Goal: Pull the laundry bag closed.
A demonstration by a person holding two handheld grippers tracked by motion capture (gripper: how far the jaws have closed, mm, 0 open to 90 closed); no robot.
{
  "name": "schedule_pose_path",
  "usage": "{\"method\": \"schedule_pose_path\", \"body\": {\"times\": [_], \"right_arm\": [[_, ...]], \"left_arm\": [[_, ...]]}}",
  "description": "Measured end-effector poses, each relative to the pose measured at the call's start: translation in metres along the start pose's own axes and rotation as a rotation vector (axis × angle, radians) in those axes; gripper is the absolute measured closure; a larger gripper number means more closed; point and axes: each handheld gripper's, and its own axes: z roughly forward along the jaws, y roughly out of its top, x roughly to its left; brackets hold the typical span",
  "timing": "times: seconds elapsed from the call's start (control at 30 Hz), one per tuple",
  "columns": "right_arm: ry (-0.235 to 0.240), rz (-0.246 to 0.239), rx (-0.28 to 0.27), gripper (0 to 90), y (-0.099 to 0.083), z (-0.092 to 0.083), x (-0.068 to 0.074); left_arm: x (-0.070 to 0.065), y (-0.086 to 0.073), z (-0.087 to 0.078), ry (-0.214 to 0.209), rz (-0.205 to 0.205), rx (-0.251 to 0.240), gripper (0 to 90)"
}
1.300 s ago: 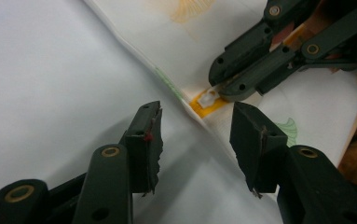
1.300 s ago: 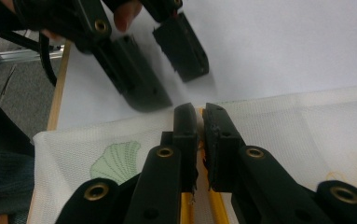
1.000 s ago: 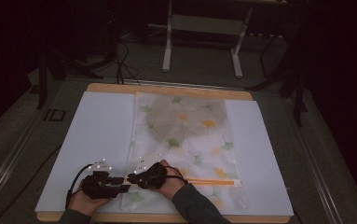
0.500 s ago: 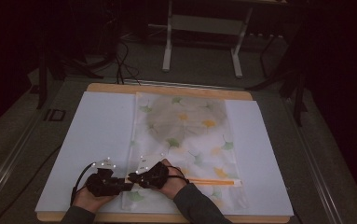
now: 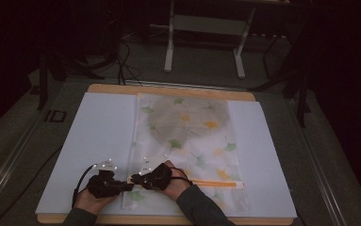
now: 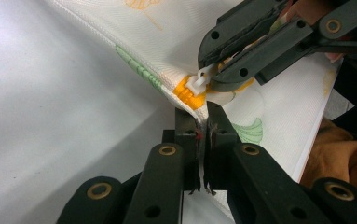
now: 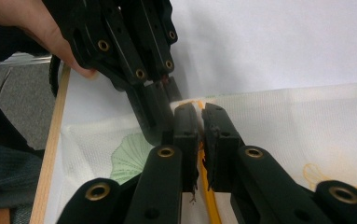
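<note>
Item: mesh laundry bag [image 5: 187, 141], white with green and orange leaf print and an orange zipper [image 5: 216, 183]. It lies flat on a white sheet [image 5: 98, 141] covering the wooden desk [image 5: 168, 89], running from the far edge to the near edge, slightly right of centre. A dark rounded mass shows through the mesh near the far edge.

Left gripper [image 6: 203, 122]: at the near edge, on the bag's left border. Its jaws have just been closing and now pinch the bag's fabric just beside the orange zipper end [image 6: 188, 93].

Right gripper [image 7: 199, 116]: just beside the left gripper, tips almost touching. Jaws nearly together, clamped on the white zipper pull [image 6: 198, 80], with the orange zipper line running between them.

Hands: one on each gripper, forearms entering over the desk's near edge.
</note>
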Motion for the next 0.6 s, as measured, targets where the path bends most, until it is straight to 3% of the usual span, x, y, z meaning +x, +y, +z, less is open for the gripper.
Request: {"method": "schedule_pose_path", "body": {"times": [0.6], "right_arm": [[0.004,0.007,0.035,87.1,-0.0063,0.0033,-0.0021]], "left_arm": [[0.0005,-0.0006,-0.0023,0.000,0.000,-0.011,87.3]]}}
